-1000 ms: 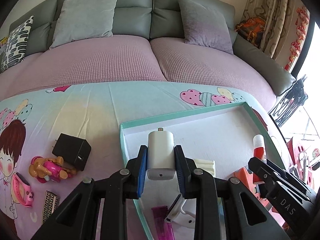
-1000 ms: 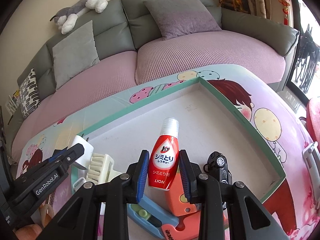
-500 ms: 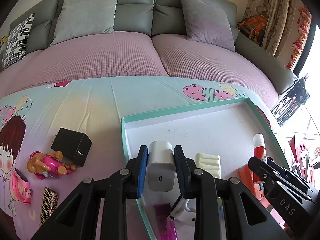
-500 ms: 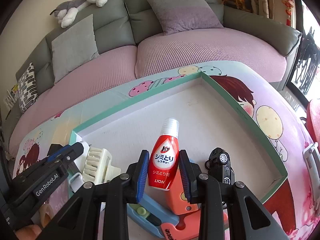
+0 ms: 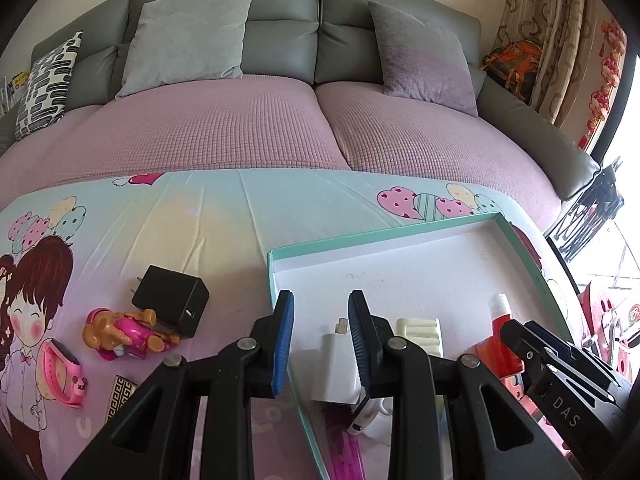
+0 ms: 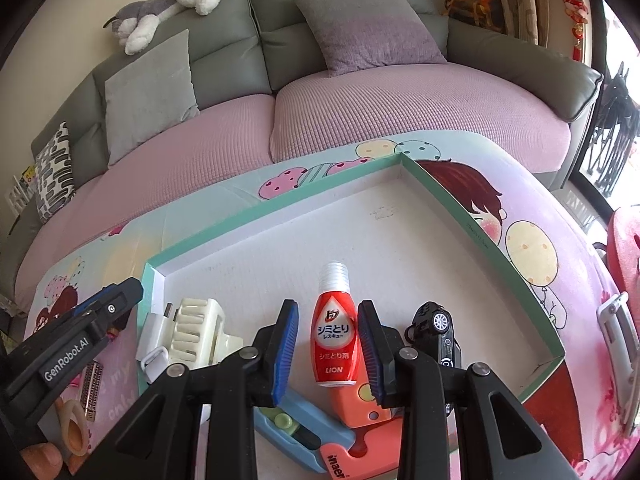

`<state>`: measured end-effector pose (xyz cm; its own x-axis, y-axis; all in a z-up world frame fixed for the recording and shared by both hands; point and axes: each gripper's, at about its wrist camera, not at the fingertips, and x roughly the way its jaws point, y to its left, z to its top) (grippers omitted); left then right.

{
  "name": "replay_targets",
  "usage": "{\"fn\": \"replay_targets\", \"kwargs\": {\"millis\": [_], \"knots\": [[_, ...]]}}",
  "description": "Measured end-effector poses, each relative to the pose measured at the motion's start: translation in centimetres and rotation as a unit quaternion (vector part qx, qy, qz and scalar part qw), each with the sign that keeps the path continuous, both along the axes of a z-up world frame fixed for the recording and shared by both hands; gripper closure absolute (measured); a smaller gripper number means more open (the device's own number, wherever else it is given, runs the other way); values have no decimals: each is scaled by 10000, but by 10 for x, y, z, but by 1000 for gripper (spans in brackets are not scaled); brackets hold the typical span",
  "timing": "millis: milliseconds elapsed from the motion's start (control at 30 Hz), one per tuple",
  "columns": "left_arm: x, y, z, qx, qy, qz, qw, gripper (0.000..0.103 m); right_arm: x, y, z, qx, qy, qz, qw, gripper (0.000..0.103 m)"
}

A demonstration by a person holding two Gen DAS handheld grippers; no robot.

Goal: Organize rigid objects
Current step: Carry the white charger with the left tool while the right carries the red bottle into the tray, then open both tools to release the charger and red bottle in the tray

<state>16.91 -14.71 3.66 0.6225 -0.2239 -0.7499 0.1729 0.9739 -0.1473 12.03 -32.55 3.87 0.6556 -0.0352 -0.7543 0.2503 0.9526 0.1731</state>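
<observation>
Left wrist view: the left gripper (image 5: 320, 295) hangs over the near-left corner of the teal-rimmed tray (image 5: 380, 236), its blue-padded fingers (image 5: 282, 340) parted and released. One finger is outside the tray's left wall and the other is inside it. The white charger (image 5: 334, 364) lies flat on the tray floor below the gap, prongs pointing away, and neither pad presses on it. Just to its right lies a cream ribbed clip (image 5: 420, 332). A purple item shows under the gripper, too hidden to identify. Outside the tray, toward the worktop's left edge, a black charger (image 5: 172, 300) lies on the cartoon-print cloth. It touches a pink and tan toy figure (image 5: 120, 332), and a pink wristband (image 5: 64, 372) lies nearer that edge.

From the right wrist view, the right gripper (image 6: 328, 305) straddles the red stain-remover bottle (image 6: 334, 340). The bottle lies with its clear cap pointing to the tray's far side and its base resting on an orange case (image 6: 360, 404). White tray floor shows between the left pad and the bottle, so these fingers are loosened, not clamping. A black toy car (image 6: 436, 328) lies just right of them, and a blue case (image 6: 304, 424) lies at the near side.
</observation>
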Motion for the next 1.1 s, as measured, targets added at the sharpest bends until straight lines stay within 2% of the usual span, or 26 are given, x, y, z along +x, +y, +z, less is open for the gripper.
{"fn": "replay_targets", "kwargs": {"millis": [100,167,233,267,300,333,400,467,500,633,700,900,1100], "knots": [[-2,4,4,33,-17,96,9999,70,-2,1,4,29,-64,29,10000,69],[-3,9,6,47,-18,177,9998,55,-2,3,5,-24,-57,43,10000,70],[-3,13,8,66,-29,257,9996,48,-1,4,4,-119,1,48,9999,68],[-4,14,9,88,-38,294,9995,47,0,4,3,-165,41,38,9998,61],[-4,16,9,114,-48,331,9994,47,1,4,2,-187,80,26,9998,48],[-4,18,9,135,-46,362,9992,47,1,4,0,-189,109,25,9998,44],[-4,20,8,160,-22,422,9990,44,2,4,-2,-195,139,47,9997,42],[-3,22,5,199,20,502,9985,25,2,5,-2,-221,127,65,9997,41],[-3,24,5,221,29,557,9982,22,2,6,-1,-233,118,76,9996,37],[-3,31,3,264,61,761,9967,18,2,6,-1,-251,96,102,9996,23],[-3,35,1,273,94,873,9958,9,2,6,-1,-257,84,94,9996,16],[-5,45,-3,280,93,1161,9928,8,2,6,-2,-305,96,67,9995,0],[-9,51,-2,309,-15,1420,9894,7,1,2,-2,-323,78,-56,9994,0]]}}
